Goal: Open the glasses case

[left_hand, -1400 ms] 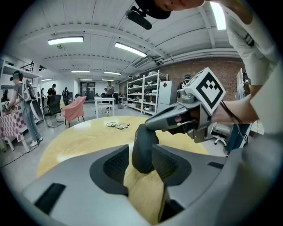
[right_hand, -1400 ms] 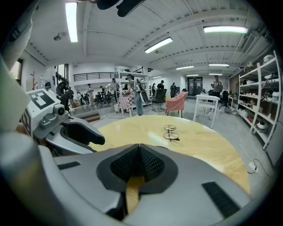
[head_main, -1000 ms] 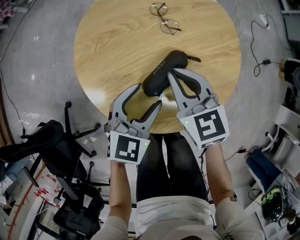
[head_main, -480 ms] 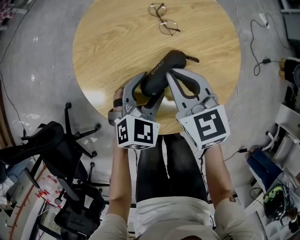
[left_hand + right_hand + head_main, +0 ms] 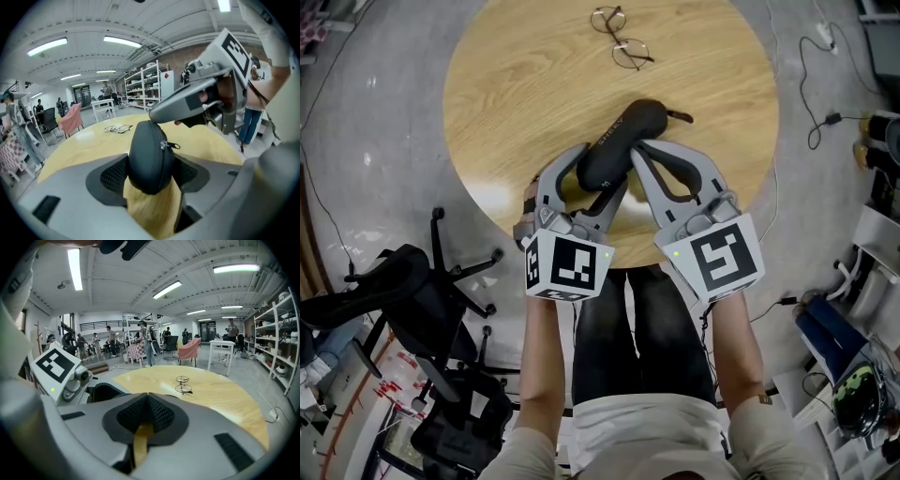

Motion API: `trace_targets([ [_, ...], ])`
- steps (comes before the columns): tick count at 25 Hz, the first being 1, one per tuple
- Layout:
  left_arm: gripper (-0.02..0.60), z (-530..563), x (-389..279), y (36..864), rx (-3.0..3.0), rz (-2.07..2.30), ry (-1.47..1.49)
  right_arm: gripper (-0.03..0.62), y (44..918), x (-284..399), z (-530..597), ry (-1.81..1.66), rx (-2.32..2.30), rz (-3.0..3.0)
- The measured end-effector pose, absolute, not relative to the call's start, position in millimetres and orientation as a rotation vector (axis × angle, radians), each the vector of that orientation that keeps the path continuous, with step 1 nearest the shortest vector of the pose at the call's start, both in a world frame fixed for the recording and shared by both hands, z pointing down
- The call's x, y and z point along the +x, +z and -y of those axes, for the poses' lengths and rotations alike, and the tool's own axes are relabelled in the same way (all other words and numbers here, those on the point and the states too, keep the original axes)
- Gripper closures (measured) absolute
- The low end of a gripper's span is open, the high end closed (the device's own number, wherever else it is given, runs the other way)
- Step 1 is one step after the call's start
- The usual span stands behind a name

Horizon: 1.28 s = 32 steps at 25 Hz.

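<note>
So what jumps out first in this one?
The black glasses case near the front edge of the round wooden table, its near end clamped in the left gripper, whose jaws have just been closing. The shut right gripper has its tip at the case's right side; wire-rimmed glasses lie at the table's far edge.

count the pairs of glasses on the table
1: a wire-framed pair of glasses lies near the far edge of the table, beyond the glasses case. None appears hidden.

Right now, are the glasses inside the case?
No, the glasses lie out on the table, beyond the closed glasses case.
</note>
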<state>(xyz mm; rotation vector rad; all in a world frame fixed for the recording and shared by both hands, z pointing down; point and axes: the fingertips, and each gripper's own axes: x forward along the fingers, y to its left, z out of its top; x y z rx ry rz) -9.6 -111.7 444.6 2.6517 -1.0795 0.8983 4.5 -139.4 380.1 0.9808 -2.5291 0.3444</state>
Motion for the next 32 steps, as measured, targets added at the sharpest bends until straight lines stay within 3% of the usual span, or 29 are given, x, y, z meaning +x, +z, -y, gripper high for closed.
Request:
trace_targets([
  [13,0.284,127,-11,421,2.586,1.182,0.713,0.566,357,0,116,0.359,0.904,2.603],
  [16,0.284,127,-10,419,2.583,1.192,0.704,0.495,355,-4,110,0.368,0.86,2.612],
  [21,0.284,128,-9,414,2.579,1.212,0.682,0.468,356,-10,100,0.36,0.78,2.593],
  [28,0.284,129,-7,409,2.588,1.23,0.662,0.471,371,-11,99,0.347,0.742,2.509],
  [32,0.285,129,-5,409,2.585,1.234,0.655,0.51,371,-12,100,0.348,0.739,2.509],
])
